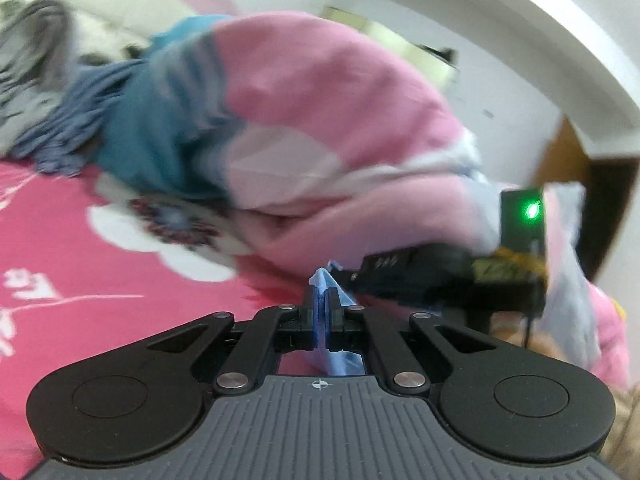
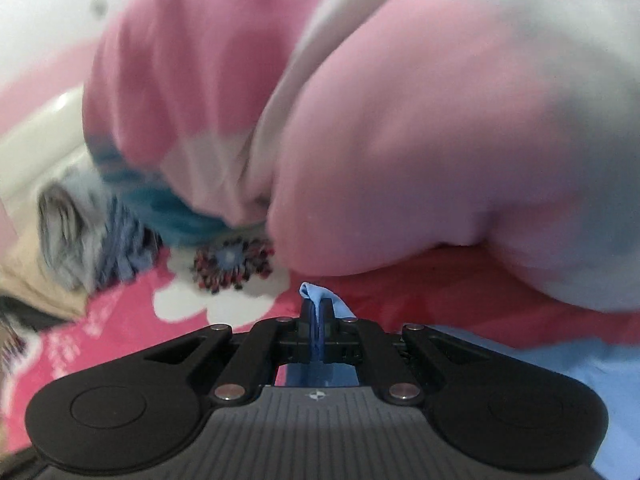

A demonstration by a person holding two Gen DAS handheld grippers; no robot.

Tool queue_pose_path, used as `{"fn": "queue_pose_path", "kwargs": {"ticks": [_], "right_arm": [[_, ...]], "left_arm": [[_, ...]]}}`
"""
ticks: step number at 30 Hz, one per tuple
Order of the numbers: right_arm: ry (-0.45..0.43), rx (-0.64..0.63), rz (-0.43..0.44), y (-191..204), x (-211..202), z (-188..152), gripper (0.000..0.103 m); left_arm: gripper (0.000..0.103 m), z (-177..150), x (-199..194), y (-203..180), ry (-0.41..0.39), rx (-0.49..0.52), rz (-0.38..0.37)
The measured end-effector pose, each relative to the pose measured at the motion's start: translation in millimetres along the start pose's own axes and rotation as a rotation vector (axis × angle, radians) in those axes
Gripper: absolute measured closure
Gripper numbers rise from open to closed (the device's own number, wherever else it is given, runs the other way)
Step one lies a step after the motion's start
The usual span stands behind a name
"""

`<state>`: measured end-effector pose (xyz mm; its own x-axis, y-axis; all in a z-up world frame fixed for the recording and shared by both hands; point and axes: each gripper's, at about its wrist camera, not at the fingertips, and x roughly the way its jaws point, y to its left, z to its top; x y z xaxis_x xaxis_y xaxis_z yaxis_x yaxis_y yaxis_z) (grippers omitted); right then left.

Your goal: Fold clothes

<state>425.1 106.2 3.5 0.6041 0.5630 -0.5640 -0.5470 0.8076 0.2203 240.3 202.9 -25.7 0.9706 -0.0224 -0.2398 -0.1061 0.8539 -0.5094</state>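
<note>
Blue cloth [image 1: 322,280] edges pinched by both left gripper [image 1: 321,300] and right gripper [image 2: 317,312].

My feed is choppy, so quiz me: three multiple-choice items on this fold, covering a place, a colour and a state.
1. Where does the teal garment lie? A under the bunched pink-and-white quilt B in a drawer C on the floor
2. Colour of the thin fabric in the right gripper? A yellow B light blue C black
3. The left gripper is: A wide open B shut empty C shut on light blue cloth

A: quilt overlaps it.
B: pale blue fold shows.
C: cloth pinched between fingers.
</note>
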Motion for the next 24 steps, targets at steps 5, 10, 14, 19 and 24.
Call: {"fn": "queue_pose_path", "kwargs": {"ticks": [5, 10, 14, 19, 24], "right_arm": [[0.008, -0.106, 0.011, 28, 43, 8, 0.102], [0.077, -0.079, 0.0, 31, 90, 8, 0.098], [0.041, -0.026, -0.007, 23, 67, 12, 0.068], [-0.087, 0.088, 0.056, 3, -22, 22, 0.066], [-0.1, 0.104, 0.062, -4, -88, 18, 0.066]], "left_arm": [[0.102, 11, 5, 23, 0.024, -0.095, 0.096], [0.1, 14, 13, 35, 0.06, -0.134, 0.133], [0.089, 26, -9, 42, -0.065, -0.158, 0.121], [0.082, 67, -63, 47, -0.17, -0.15, 0.155], [0.068, 121, -127, 46, -0.222, 0.02, 0.249]]}}
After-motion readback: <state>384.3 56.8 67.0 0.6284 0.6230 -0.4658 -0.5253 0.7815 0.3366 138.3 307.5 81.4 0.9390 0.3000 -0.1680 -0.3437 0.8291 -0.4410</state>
